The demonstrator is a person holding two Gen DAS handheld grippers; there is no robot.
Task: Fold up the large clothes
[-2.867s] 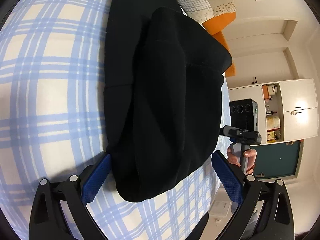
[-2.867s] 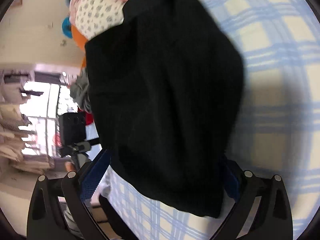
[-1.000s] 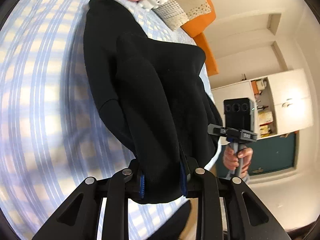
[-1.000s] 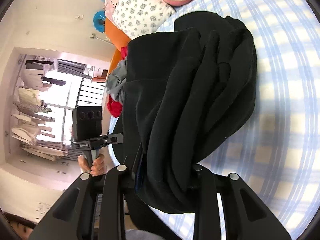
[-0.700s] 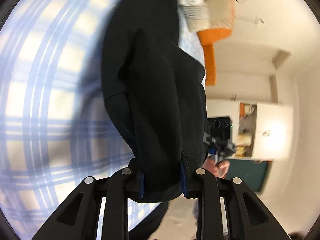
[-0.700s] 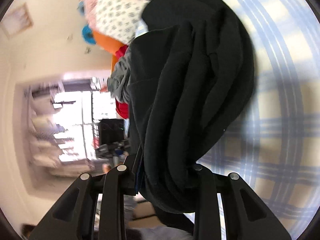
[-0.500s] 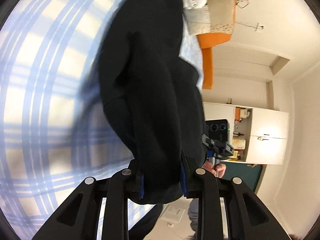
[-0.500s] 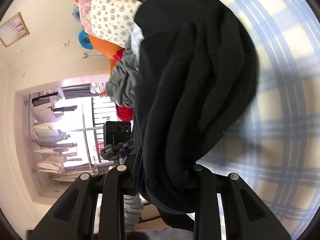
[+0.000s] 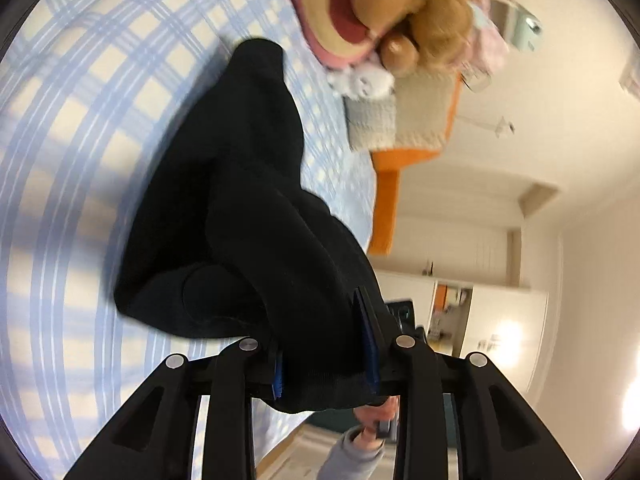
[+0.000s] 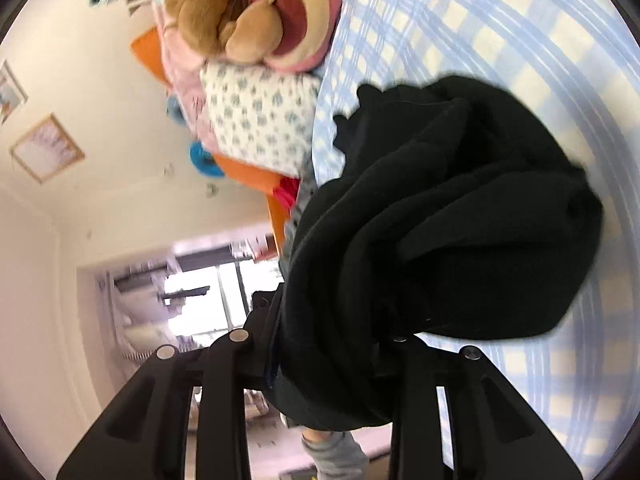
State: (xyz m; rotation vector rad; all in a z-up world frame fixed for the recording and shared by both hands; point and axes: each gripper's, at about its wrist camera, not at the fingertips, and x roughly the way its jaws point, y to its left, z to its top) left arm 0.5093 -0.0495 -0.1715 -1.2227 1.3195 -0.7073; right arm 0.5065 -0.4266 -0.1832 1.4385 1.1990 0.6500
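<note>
Left wrist view: the left gripper (image 9: 324,344) has a thick fold of the soft black top (image 9: 240,208) between its blue ribbed pads (image 9: 370,344), and its jaws have just been opening a little. The fuzzy top trails away in a lumpy heap onto the bed sheet (image 9: 72,128), which has blue and cream checks. Past it lie a brown teddy (image 9: 436,12) and pillows, all blurry. In the right wrist view, the right gripper (image 10: 332,344) pinches another bunch of the top (image 10: 460,220); its jaws have been opening a bit too. Cloth hides its pads. A grey sleeve (image 10: 336,452) peeks out below.
</note>
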